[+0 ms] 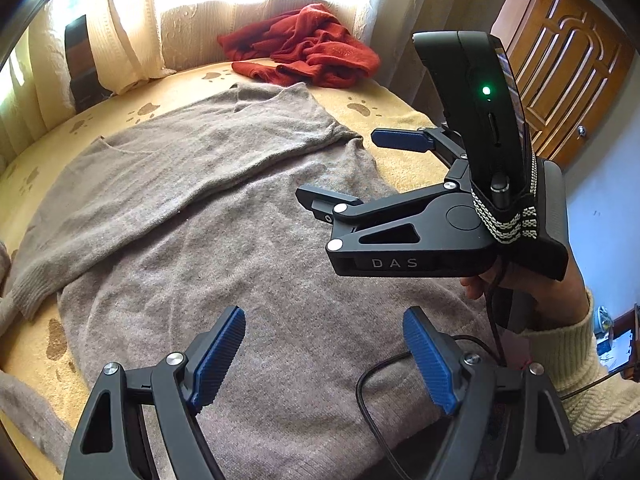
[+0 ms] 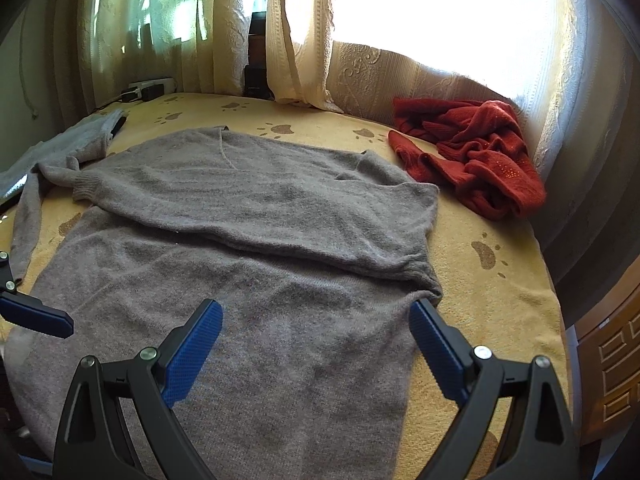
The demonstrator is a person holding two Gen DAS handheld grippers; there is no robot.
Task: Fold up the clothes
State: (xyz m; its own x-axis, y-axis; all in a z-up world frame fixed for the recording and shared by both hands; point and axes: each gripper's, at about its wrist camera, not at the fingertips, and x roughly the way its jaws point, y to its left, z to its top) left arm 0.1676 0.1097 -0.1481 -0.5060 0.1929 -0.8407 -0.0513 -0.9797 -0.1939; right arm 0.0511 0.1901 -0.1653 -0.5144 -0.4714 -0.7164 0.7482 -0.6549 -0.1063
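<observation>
A grey-brown sweater (image 1: 224,216) (image 2: 256,240) lies flat on the yellow bed cover, one sleeve folded across its chest. My left gripper (image 1: 324,356) hovers open over the sweater's lower body with nothing between its blue pads. My right gripper (image 1: 352,168) (image 2: 316,340) is also open and empty, above the sweater's right side near the folded sleeve's bend. One of the left gripper's fingers (image 2: 36,316) shows at the left edge of the right wrist view. A crumpled red sweater (image 1: 304,48) (image 2: 476,152) lies at the far right of the bed.
The yellow cover with paw prints (image 2: 492,280) ends at cream curtains (image 2: 304,40) along the back. A light grey garment (image 2: 60,140) and a power strip (image 2: 148,88) sit at the far left. A wooden door (image 1: 568,80) stands on the right. A black cable (image 1: 372,400) trails over the sweater's hem.
</observation>
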